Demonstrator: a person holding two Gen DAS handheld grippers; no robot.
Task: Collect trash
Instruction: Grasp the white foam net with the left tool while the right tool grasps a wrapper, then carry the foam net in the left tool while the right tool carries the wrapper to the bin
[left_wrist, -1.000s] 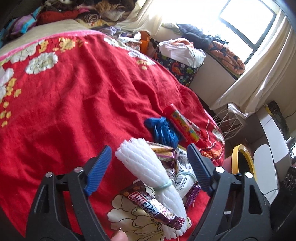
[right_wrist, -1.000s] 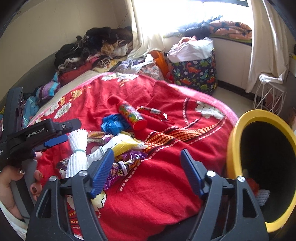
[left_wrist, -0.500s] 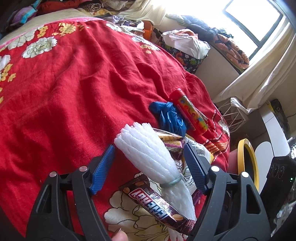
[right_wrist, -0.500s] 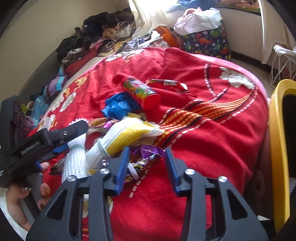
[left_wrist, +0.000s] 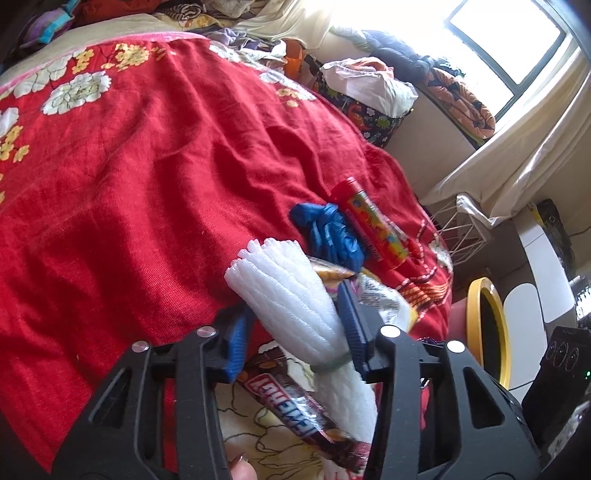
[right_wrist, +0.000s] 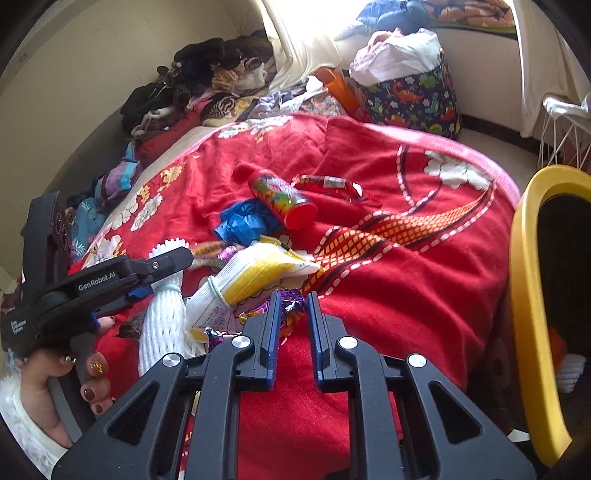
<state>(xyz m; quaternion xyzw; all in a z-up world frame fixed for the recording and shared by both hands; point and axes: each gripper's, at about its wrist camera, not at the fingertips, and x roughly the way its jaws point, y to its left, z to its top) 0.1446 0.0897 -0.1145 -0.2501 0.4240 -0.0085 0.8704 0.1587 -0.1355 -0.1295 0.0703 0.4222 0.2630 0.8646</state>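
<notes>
A heap of trash lies on the red blanket (left_wrist: 147, 184). My left gripper (left_wrist: 295, 302) is closing on a white foam net (left_wrist: 288, 295), with both blue pads against its sides. A brown chocolate bar wrapper (left_wrist: 295, 410) lies under it. In the right wrist view my right gripper (right_wrist: 291, 295) is shut on a purple foil wrapper (right_wrist: 290, 300) at the heap's near edge. Beside it lie a yellow and white packet (right_wrist: 255, 273), a blue plastic bag (right_wrist: 243, 221), a colourful tube with a red cap (right_wrist: 284, 197) and a red wrapper (right_wrist: 328, 182). The yellow-rimmed bin (right_wrist: 528, 295) stands right of the bed.
A pile of clothes (right_wrist: 207, 81) lines the bed's far side by the wall. A dinosaur-print bag (right_wrist: 410, 92) stuffed with laundry stands near the window. A white wire basket (right_wrist: 561, 122) stands beyond the bin. A person's hand (right_wrist: 55, 369) holds the left gripper.
Both grippers' jaws have closed in. The left pads came together around the foam net. The right gripper moved forward to the heap and its pads closed on the purple wrapper.
</notes>
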